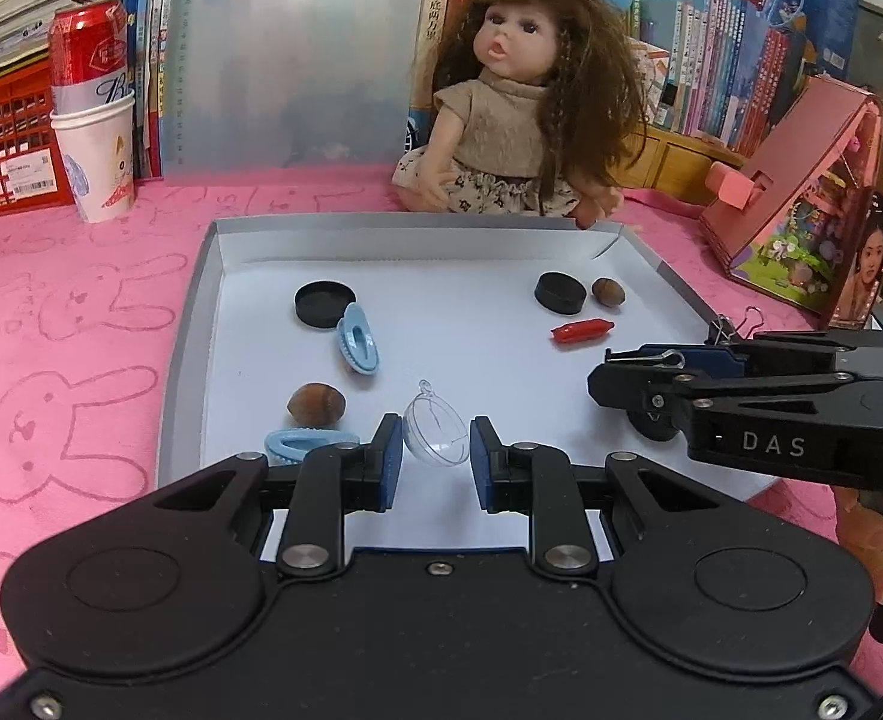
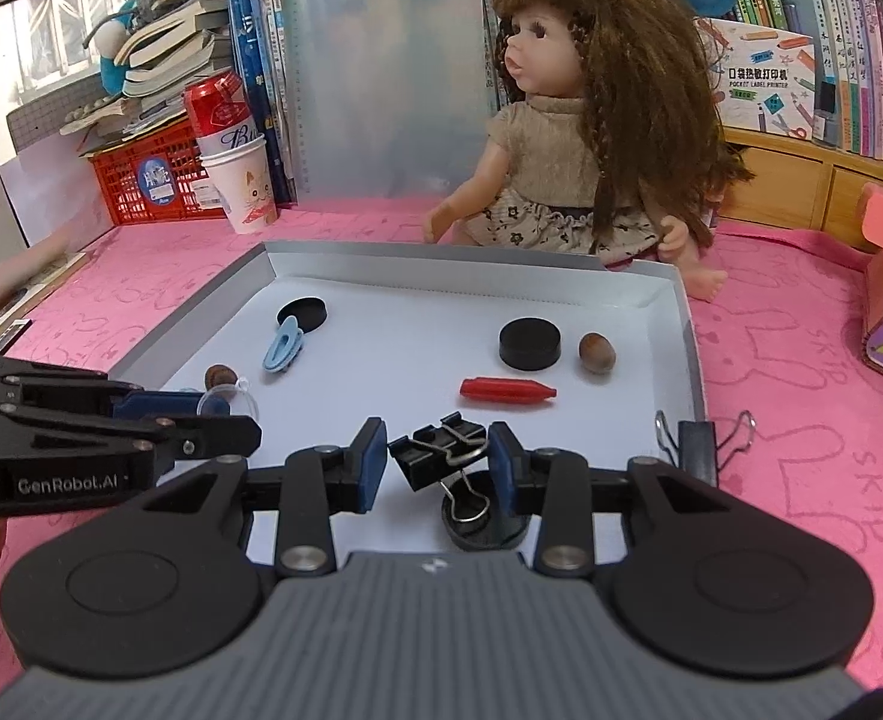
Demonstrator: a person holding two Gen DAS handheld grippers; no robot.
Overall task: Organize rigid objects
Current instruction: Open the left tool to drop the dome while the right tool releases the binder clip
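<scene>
On my feed the pink rabbit-print cloth (image 1: 81,312) covered the table, and a long-haired doll (image 1: 519,102) sat at its far side behind the shallow white tray (image 1: 192,324). My left gripper (image 1: 435,450) was clenched on a clear plastic half-sphere (image 1: 435,432), held just above the tray's near edge. My right gripper (image 2: 438,462) grasped a black binder clip (image 2: 435,450) between its blue pads, directly over a small black cap (image 2: 483,525) lying on the tray floor. A red can (image 1: 87,42) stood in a white paper cup (image 1: 96,162) at the far left. Inside the tray I counted: a black round lid (image 1: 323,305) far left, a blue comb clip (image 1: 357,345) touching it, a black disc (image 1: 559,293) far right with a brown nut (image 1: 607,291) just beside it, and a red crayon-shaped piece (image 1: 582,331) nearer than those two. A second brown nut (image 1: 316,404) and a second blue clip (image 1: 297,443) lay near the left gripper. Another binder clip (image 2: 698,441) was clamped on the tray's right rim.
</scene>
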